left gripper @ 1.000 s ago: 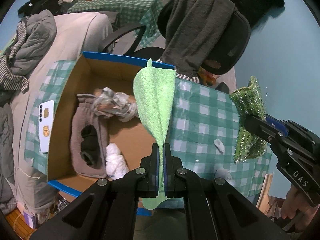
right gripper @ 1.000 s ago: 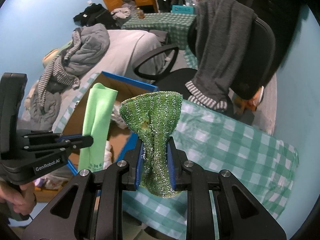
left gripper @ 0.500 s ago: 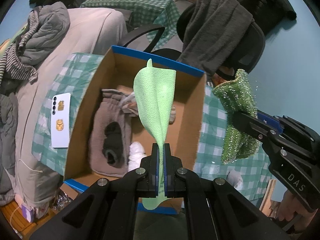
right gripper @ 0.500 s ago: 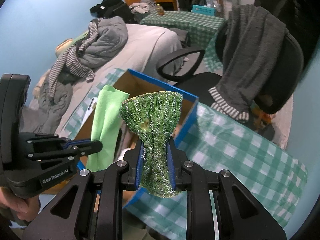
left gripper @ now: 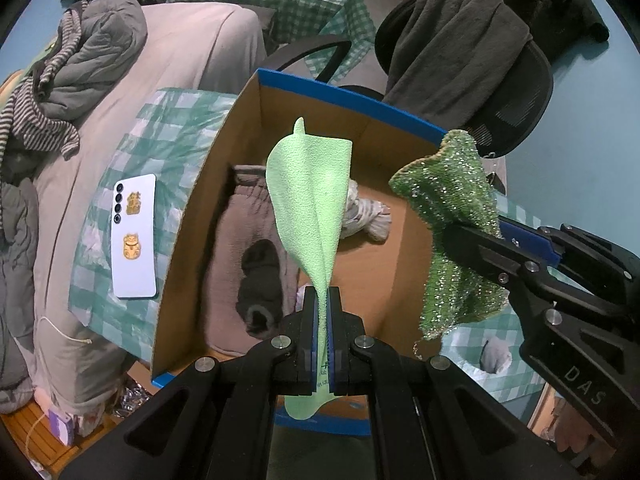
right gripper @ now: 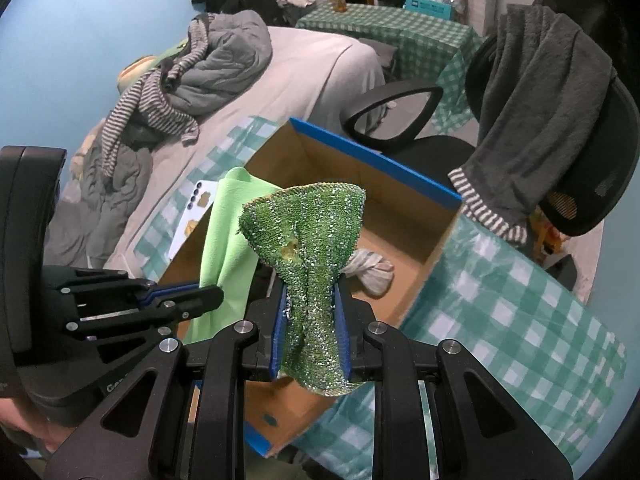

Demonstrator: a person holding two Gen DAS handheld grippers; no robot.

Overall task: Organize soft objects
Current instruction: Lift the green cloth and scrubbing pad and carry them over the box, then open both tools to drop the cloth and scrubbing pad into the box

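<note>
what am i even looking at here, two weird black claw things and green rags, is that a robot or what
No robot: a person holds a two-finger gripper in each hand, and each gripper carries a fisheye camera that looks forward along its fingers. So one picture looks out from the left hand's tool, the other from the right's, and each also shows the other tool at its edge.

The left gripper is shut on a smooth light green cloth. The right gripper is shut on a sparkly green scrubbing cloth.

Both hang over an open cardboard box with a blue rim, which stands on a green checked tablecloth. In it lie a grey-brown garment, a dark sock and a pale bundle. A white phone lies beside the box.
</note>
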